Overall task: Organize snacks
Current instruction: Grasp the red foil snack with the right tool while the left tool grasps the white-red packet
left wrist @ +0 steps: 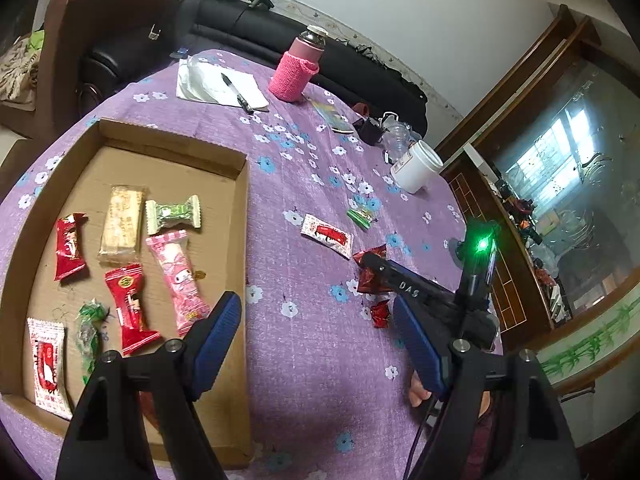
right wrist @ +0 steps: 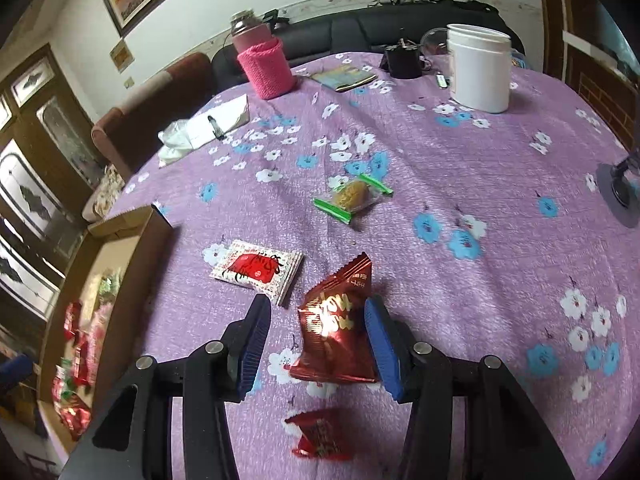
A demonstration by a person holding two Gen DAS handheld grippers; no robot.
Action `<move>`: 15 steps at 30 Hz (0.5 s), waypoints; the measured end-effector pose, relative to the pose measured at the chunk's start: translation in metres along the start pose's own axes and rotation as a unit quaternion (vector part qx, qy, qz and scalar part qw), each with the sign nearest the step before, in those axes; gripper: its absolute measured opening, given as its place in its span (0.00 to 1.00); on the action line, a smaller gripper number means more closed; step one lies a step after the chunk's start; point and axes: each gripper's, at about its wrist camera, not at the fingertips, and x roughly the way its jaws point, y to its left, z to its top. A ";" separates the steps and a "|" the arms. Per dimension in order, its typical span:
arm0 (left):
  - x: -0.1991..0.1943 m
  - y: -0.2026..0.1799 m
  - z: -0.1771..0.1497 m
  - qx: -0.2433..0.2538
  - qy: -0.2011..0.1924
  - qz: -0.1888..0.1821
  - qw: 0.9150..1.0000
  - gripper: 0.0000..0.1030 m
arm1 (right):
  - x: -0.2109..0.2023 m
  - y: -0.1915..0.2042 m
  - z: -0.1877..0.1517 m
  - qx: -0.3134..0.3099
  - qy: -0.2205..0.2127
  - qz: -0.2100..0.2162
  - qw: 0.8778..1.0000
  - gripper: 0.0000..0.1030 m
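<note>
Snack packet (right wrist: 336,336), glossy dark red foil, crinkled, gold lettering.

free: bare purple cloth (right wrist: 460,152) mid-table | blocked: white jar (right wrist: 480,70), pink bottle (right wrist: 266,64) at far edge

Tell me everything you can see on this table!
Cardboard tray: one, brown, left side.
Snacks in tray: at least seven, mixed colours.
Big packet: one, shiny red, inside right gripper.
Small packet: one, red, beside big packet.
Flat packet: one, white-red, beside tray.
Green-ended snack: one, clear, mid-table.
Bottle: one, pink, far edge.
Jar: one, white, far edge.
Pen: one, black, on paper.
Left gripper: one, black-blue, open, over tray edge.
Right gripper: one, black-blue, open around big packet.
</note>
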 end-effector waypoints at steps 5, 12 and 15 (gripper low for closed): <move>0.027 -0.014 0.014 0.010 0.027 0.002 1.000 0.75 | -0.006 -0.006 -0.005 0.000 0.001 0.004 1.000 0.30; 0.116 -0.046 0.053 0.059 0.081 0.013 0.995 0.75 | -0.030 -0.046 -0.013 0.045 -0.011 0.017 0.999 0.29; 0.164 -0.059 0.067 0.097 0.101 0.030 0.990 0.75 | -0.028 -0.064 -0.014 0.077 -0.004 0.047 0.996 0.29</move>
